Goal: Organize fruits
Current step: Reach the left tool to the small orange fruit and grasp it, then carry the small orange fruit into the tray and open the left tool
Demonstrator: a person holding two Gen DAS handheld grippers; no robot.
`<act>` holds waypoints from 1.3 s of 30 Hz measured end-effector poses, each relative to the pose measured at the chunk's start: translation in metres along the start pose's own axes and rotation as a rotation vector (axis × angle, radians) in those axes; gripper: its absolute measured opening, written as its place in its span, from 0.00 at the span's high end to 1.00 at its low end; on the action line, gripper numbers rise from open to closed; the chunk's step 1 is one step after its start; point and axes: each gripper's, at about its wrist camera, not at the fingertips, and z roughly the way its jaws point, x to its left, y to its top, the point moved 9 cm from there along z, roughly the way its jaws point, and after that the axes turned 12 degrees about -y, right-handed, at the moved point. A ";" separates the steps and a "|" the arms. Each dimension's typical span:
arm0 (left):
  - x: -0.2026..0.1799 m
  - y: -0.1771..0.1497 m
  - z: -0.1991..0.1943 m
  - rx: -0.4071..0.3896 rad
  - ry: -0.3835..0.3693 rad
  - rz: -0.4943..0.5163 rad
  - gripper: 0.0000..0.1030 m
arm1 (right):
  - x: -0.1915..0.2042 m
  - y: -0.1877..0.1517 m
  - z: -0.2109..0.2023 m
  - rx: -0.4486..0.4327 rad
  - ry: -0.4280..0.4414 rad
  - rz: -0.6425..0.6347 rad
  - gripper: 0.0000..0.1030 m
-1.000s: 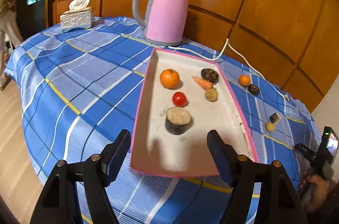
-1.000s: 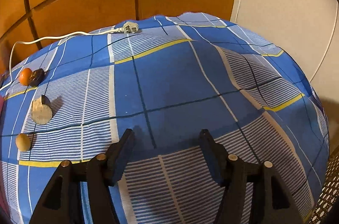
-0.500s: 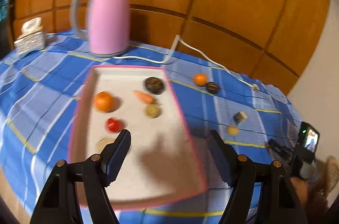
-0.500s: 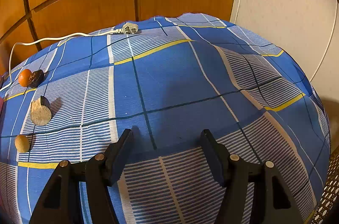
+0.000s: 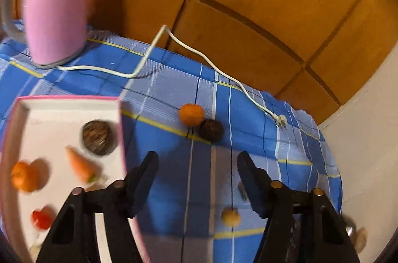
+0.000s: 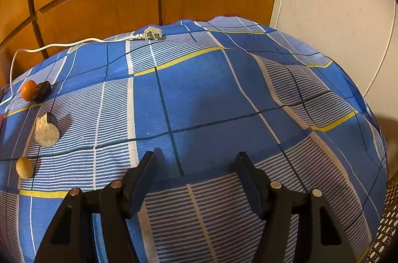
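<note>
Blur smears the left wrist view: the kettle (image 5: 56,6) and tray (image 5: 62,101) are cut off at the frame's edge. The left gripper (image 5: 197,161) hangs spread and empty above the tablecloth (image 5: 161,88), short of an orange (image 5: 191,114) touching a dark fruit (image 5: 211,130).

In the right wrist view, the right gripper (image 6: 196,161) gapes empty; a plug (image 6: 152,34) lies at the far edge. No writing is legible.

One pink tray (image 5: 119,118) sits on the table (image 6: 199,93). Inside it are four things I can count for sure: one orange (image 5: 24,176), one carrot (image 5: 80,168), one red tomato (image 5: 41,218) and one dark round fruit (image 5: 98,137) (the picture is blurry there).

Out on the cloth are four more: one orange (image 6: 27,90), one dark fruit (image 6: 41,90), one cut dark piece (image 6: 46,130) and one small tan ball (image 6: 24,168).

There is one pink kettle (image 5: 54,6) with one white cord (image 5: 139,64).
</note>
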 end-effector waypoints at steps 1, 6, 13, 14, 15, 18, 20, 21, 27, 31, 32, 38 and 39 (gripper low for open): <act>0.001 0.004 0.009 0.011 0.000 -0.012 0.38 | 0.000 0.000 0.000 -0.001 -0.001 0.000 0.35; 0.010 0.032 0.055 0.043 0.017 -0.065 0.44 | 0.000 0.000 0.000 -0.004 -0.006 -0.003 0.34; 0.020 0.045 0.111 0.124 0.084 -0.068 0.44 | 0.000 -0.001 0.001 -0.010 -0.009 -0.004 0.34; 0.021 0.044 0.118 0.136 0.088 -0.061 0.45 | 0.000 -0.001 0.001 -0.010 -0.010 -0.003 0.34; 0.024 0.045 0.121 0.126 0.133 -0.030 0.46 | 0.000 0.000 0.001 -0.010 -0.010 -0.004 0.34; 0.036 0.046 0.123 0.101 0.190 0.020 0.61 | 0.000 0.000 0.001 -0.012 -0.012 -0.006 0.34; 0.042 0.044 0.122 0.093 0.151 0.015 0.61 | 0.000 0.000 0.001 -0.013 -0.012 -0.006 0.34; 0.044 0.043 0.119 0.092 0.135 0.012 0.61 | 0.000 0.000 0.001 -0.013 -0.013 -0.007 0.34; 0.044 0.036 0.124 0.120 0.137 0.006 0.62 | 0.001 0.000 0.001 -0.014 -0.014 -0.009 0.34; 0.033 0.033 0.113 0.110 0.125 0.040 0.62 | 0.001 0.000 0.001 -0.014 -0.012 -0.007 0.34; 0.030 0.032 0.108 0.102 0.125 0.051 0.62 | 0.001 0.000 0.001 -0.015 -0.012 -0.007 0.34; 0.012 0.021 0.060 0.049 0.082 0.031 0.62 | 0.002 0.000 0.001 -0.016 -0.014 -0.008 0.34; 0.007 0.016 0.050 0.041 0.074 0.039 0.62 | 0.002 0.000 0.001 -0.016 -0.013 -0.007 0.34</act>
